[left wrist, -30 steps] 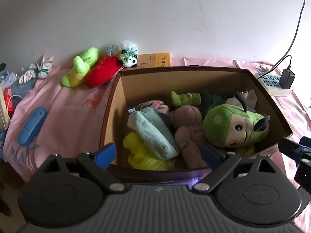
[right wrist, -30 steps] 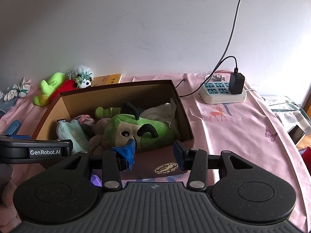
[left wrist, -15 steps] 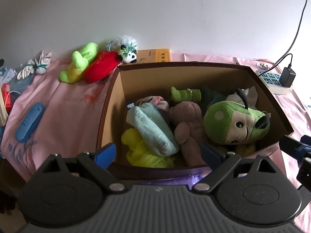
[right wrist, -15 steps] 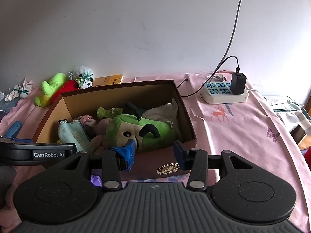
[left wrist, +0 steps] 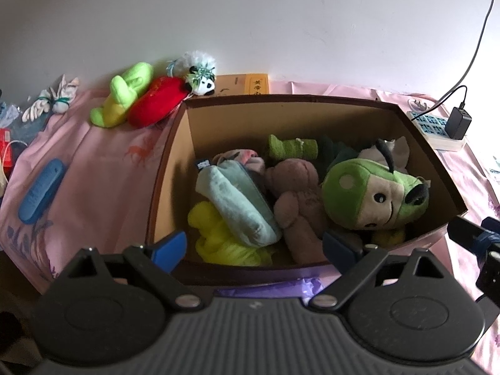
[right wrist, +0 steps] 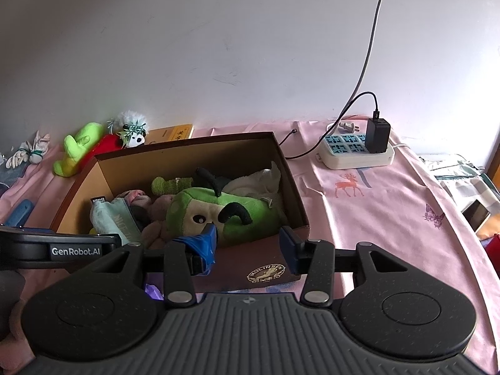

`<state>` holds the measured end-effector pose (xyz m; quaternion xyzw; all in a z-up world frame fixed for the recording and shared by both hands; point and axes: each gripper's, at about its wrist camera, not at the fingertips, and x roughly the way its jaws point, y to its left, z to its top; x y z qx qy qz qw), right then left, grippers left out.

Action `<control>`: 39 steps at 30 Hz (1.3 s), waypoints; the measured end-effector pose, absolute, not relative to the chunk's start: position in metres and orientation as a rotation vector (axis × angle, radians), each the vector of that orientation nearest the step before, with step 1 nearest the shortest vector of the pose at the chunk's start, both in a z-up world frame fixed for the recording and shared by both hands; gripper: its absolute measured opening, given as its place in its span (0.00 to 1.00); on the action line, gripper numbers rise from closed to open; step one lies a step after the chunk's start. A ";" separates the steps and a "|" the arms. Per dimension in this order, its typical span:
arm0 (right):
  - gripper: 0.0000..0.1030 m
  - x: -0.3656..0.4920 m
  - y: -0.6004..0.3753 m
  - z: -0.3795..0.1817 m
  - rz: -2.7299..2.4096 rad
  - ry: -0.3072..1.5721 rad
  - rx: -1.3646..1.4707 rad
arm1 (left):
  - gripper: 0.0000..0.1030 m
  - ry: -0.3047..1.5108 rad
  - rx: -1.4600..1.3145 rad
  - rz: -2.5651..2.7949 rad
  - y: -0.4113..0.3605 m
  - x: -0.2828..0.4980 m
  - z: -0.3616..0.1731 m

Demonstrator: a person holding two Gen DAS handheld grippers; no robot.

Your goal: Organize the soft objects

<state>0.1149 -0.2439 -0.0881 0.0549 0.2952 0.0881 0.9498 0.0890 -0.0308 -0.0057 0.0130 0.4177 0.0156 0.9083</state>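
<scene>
Lying at the far left of the pink-covered desk [left wrist: 103, 184], a bundle of white gloves [left wrist: 51, 104] and a blue remote [left wrist: 40, 192] were seen, well apart from the box [left wrist: 168, 175]. Just beyond the box's left rear corner, three soft toys were left outside: a lime plush [left wrist: 123, 97], a red plush [left wrist: 154, 101] touching it, and a small panda [left wrist: 201, 78] against the wall. Inside the box, a yellow plush [left wrist: 218, 237], a pale blue pouch [left wrist: 237, 203], a brown bear [left wrist: 298, 200] and a big green dog [left wrist: 372, 195] were packed closely. The left tool [left wrist: 254, 243] was held spread wide over the box's near edge, with nothing pinched. The right tool [right wrist: 248, 245] was likewise held apart and empty, by the box's near right corner. A power strip [right wrist: 356, 151] with a charger sat to the right.

The task was judged partly done, since three toys remained outside. A reach across the box could be expected to drag a sleeve or tool through the packed toys and tip the green dog out. The round red plush could be squeezed out of a shallow pinch. The little panda, wedged by the wall, could be knocked behind the box.
</scene>
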 end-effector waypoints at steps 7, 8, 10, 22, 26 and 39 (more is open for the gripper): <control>0.29 0.114 -0.240 -0.089 0.207 0.602 0.096 | 0.91 0.847 0.029 0.043 -0.030 0.085 -0.003; 0.29 0.114 -0.240 -0.089 0.207 0.604 0.098 | 0.91 0.846 0.026 0.048 -0.029 0.085 -0.003; 0.29 0.115 -0.241 -0.089 0.206 0.608 0.105 | 0.91 0.848 0.020 0.053 -0.028 0.085 -0.002; 0.29 0.116 -0.254 -0.095 0.153 0.617 0.154 | 0.91 0.839 0.063 0.032 -0.042 0.089 -0.003; 0.30 0.116 -0.253 -0.094 0.146 0.613 0.147 | 0.91 0.841 0.068 0.025 -0.045 0.090 -0.004; 0.30 0.121 -0.240 -0.093 0.186 0.623 0.096 | 0.91 0.835 0.052 0.048 -0.037 0.090 -0.003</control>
